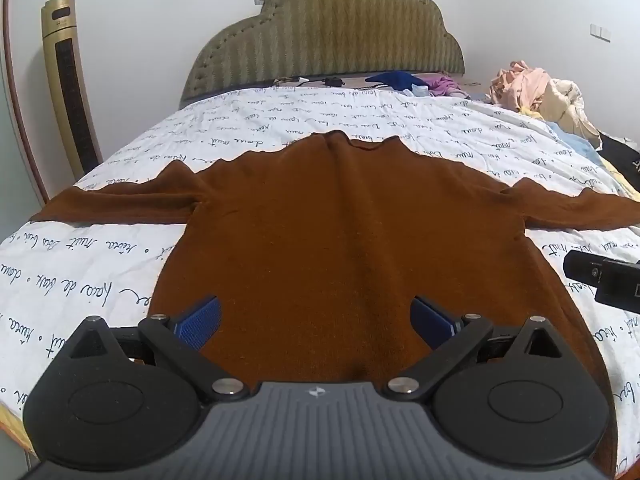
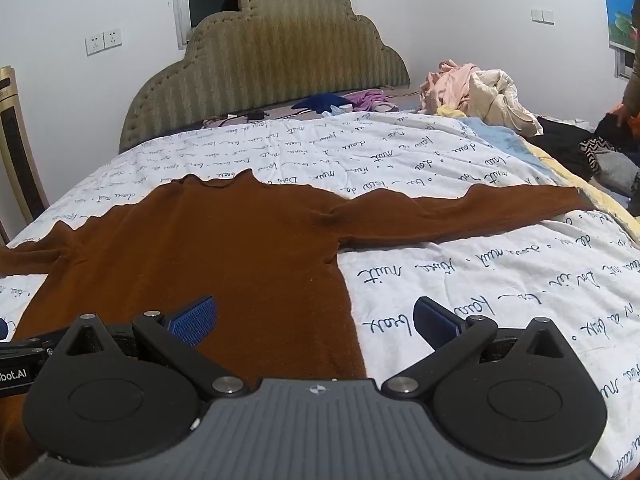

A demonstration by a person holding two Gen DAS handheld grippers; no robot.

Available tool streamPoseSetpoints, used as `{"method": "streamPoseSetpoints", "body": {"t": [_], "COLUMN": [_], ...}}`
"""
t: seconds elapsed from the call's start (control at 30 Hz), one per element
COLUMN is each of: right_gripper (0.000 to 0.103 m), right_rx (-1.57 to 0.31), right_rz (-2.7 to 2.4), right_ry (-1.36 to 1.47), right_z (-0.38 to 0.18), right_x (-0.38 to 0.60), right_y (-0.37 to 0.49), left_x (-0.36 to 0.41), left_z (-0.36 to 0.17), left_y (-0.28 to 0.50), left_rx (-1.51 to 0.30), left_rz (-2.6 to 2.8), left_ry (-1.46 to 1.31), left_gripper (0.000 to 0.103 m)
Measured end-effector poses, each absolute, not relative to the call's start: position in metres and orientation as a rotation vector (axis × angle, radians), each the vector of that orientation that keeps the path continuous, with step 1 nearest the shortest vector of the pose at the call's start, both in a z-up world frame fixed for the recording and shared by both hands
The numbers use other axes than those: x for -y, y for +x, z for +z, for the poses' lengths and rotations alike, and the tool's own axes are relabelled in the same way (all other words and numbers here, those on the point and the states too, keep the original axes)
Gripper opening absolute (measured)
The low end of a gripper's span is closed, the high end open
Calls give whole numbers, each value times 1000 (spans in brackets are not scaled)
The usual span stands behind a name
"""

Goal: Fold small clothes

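One bed: quilt (image 1: pixel 320 120) white with dark handwriting print, covering most of both views; padded olive headboard (image 1: pixel 324 32) at 12 o'clock.
Sweater: brown sweater (image 1: pixel 340 232) lies flat on the quilt, spread open, at the centre of the left wrist view and from 9 o'clock to centre in the right wrist view (image 2: pixel 200 248).
Sweater direction: neck (image 1: pixel 340 138) points to 12 o'clock toward the headboard, hem toward 6 o'clock under the cameras; body's long axis runs 6 to 12.
Sleeves: stretched straight out to the sides, one to 9 o'clock (image 1: pixel 112 204), the other to 3 o'clock (image 2: pixel 480 212), so the sleeve line runs 9 to 3, across the body axis.
Clothes pile: heap of pink and cream clothes (image 1: pixel 536 88) at 2 o'clock near the headboard end, well apart from the sweater; a few blue and purple pieces (image 1: pixel 400 80) at 12 to 1 o'clock by the headboard.
Tall gold unit: standing unit (image 1: pixel 68 80) at 10 o'clock beside the bed.
Left gripper: left gripper (image 1: pixel 316 320) at 6 o'clock above the lower body of the sweater, jaws spread fully apart, nothing between the blue pads (image 1: pixel 200 320).
Right gripper: right gripper (image 2: pixel 316 320) at 6 o'clock over the sweater's side edge, jaws spread fully apart, one pad (image 2: pixel 196 316) above brown cloth, the other above quilt, gripping nothing.
Person: partly seen at 2 to 3 o'clock at the right wrist view's edge (image 2: pixel 630 92), beside dark clothes (image 2: pixel 568 140).
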State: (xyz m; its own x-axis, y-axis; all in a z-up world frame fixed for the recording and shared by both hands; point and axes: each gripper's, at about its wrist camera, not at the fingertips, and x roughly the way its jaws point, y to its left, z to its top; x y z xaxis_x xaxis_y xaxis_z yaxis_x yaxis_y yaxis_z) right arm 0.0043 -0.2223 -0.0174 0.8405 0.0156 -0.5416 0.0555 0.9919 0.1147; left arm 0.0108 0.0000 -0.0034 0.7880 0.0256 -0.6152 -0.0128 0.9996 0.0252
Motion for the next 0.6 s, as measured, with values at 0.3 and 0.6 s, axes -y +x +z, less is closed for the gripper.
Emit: {"method": "streamPoseSetpoints", "body": {"t": [0.3, 0.6], "right_gripper": [103, 103], "right_rx": [-571, -577], "right_rz": [-10, -9], "right_ry": [142, 144], "right_z": [-18, -21], "right_x": [230, 230], "right_y": [6, 8], "left_x": [13, 13], "left_z": [-3, -4], "left_y": [11, 14], "left_rx": [-666, -676], "left_rz": [8, 4], "left_ry": [38, 32], "left_gripper": [102, 102]}}
